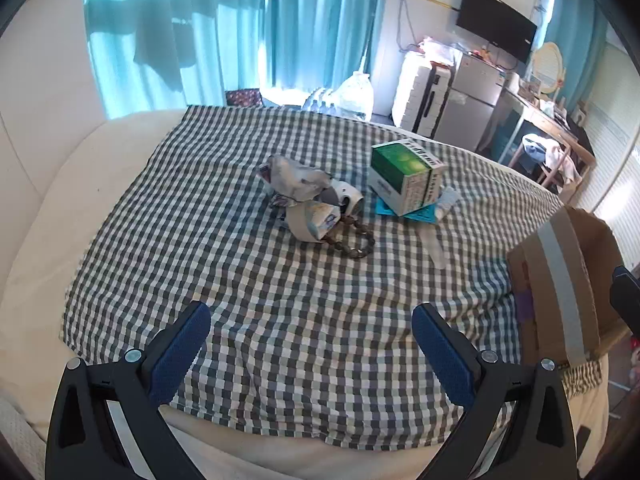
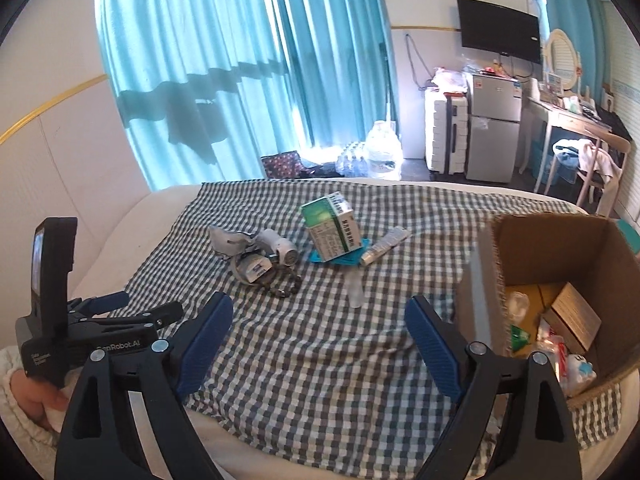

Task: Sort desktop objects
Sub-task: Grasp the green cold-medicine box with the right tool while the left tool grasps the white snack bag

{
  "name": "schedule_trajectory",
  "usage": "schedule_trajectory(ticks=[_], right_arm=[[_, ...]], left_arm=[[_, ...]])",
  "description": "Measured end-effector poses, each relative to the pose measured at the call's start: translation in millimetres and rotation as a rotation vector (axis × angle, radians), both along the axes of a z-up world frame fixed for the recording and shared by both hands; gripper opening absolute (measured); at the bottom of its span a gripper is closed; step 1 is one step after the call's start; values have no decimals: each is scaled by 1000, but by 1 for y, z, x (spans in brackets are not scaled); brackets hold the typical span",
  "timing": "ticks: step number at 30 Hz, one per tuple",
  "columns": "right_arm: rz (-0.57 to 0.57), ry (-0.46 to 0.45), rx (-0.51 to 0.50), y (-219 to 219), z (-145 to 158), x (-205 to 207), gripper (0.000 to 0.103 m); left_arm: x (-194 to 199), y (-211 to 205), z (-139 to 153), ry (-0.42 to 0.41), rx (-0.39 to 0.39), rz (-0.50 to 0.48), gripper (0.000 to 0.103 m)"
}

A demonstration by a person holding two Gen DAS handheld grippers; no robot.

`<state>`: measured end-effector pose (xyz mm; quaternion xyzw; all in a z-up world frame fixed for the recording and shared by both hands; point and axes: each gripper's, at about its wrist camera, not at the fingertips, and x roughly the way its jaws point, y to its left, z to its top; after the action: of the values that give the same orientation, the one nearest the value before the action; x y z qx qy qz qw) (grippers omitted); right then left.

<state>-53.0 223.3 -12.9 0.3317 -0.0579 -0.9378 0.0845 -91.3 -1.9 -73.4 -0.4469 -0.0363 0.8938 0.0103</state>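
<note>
Checked cloth [image 1: 280, 320] covers the bed; a green box [image 1: 406, 176] sits mid-frame, and a cardboard box [image 2: 560, 280] at right. Both hand-held grippers [image 1: 312, 344] [image 2: 320, 336] gape wide, holding nothing.

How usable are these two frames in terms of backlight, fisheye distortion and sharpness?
Left wrist view: bright curtains backlight the scene, the checked cloth bows strongly, and the green box is sharp. Right wrist view: same backlight, black lens corners, the cardboard box interior evenly lit, contents slightly soft.
</note>
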Motion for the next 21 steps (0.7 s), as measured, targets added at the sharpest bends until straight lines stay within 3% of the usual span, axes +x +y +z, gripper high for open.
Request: schedule_trajectory(ticks=[9, 16, 21], right_arm=[[77, -39, 53, -29, -22, -73, 96], [57, -109, 34, -33, -56, -165, 96], [72, -139, 68, -40, -79, -217, 96]], left_arm=[[-54, -17, -20, -48, 17, 45, 103], [-112, -22, -40, -88, 43, 73, 103], [-157, -21, -55, -124, 113, 114, 103]])
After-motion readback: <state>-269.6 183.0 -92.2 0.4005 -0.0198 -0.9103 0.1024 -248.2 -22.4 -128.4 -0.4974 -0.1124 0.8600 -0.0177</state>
